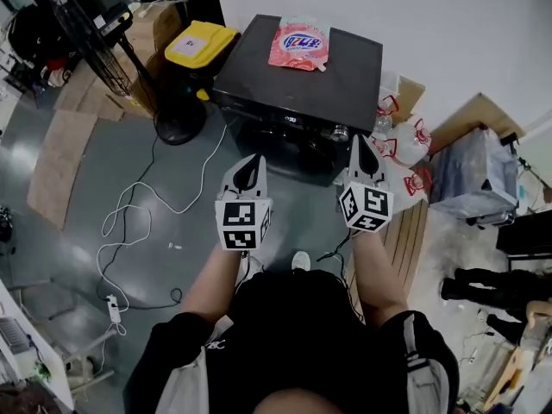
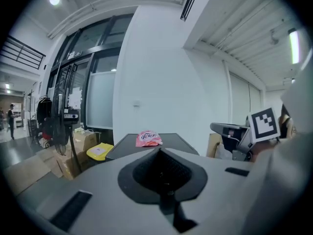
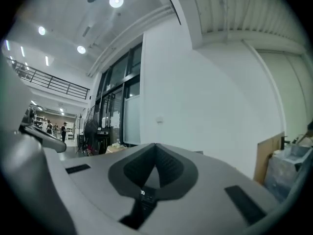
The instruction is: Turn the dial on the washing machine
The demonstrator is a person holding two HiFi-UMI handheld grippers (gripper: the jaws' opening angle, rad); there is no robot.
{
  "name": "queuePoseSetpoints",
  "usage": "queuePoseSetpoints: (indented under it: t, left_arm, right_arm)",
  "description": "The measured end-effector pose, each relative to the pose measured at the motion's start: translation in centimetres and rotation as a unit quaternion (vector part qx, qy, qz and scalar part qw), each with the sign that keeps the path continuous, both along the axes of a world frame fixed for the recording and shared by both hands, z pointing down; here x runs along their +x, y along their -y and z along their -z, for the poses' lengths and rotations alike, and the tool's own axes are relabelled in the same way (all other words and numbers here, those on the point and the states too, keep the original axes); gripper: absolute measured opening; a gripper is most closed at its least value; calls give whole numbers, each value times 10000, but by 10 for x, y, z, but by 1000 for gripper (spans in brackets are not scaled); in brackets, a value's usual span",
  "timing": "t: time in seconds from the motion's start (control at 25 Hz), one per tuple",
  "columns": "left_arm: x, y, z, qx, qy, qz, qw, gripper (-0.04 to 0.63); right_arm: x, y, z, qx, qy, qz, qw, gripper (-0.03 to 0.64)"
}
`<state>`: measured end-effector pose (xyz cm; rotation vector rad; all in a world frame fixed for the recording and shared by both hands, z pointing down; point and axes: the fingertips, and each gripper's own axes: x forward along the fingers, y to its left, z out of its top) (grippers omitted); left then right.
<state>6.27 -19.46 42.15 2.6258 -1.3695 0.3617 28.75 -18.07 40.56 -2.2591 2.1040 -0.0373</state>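
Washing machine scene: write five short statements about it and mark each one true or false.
1. A pink pouch lies on top of the washing machine. True.
2. The right gripper grips the dial. False: its jaws are shut on nothing, in the air.
3. The left gripper is shut and empty. True.
4. The yellow bin stands right of the machine in the head view. False: it stands at the left.
5. A white cable lies on the floor. True.
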Motion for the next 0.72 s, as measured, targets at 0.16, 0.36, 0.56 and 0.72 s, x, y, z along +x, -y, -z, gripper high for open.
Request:
queuePoseSetpoints:
  t: [0.16,0.36,0.56,0.72]
  left_arm:
    - [2,-3,15,177,-91,-201,9996,9]
    - [2,-7,27,295,-163,-381,9987,9]
    - [-2,-9,32,361,-197,-477,9980,9]
    - [-5,-7,31,357,-187,-546,9977,9]
  right_arm:
    - [-22,-35,28,307,-114,-28,9995,0]
    - [-35,-49,38,371,-144,-68,9992,0]
    - [-42,-54,42,475,-107,-122,9987,0]
    - [-53,-54,45,529,-375,-140,9978,0]
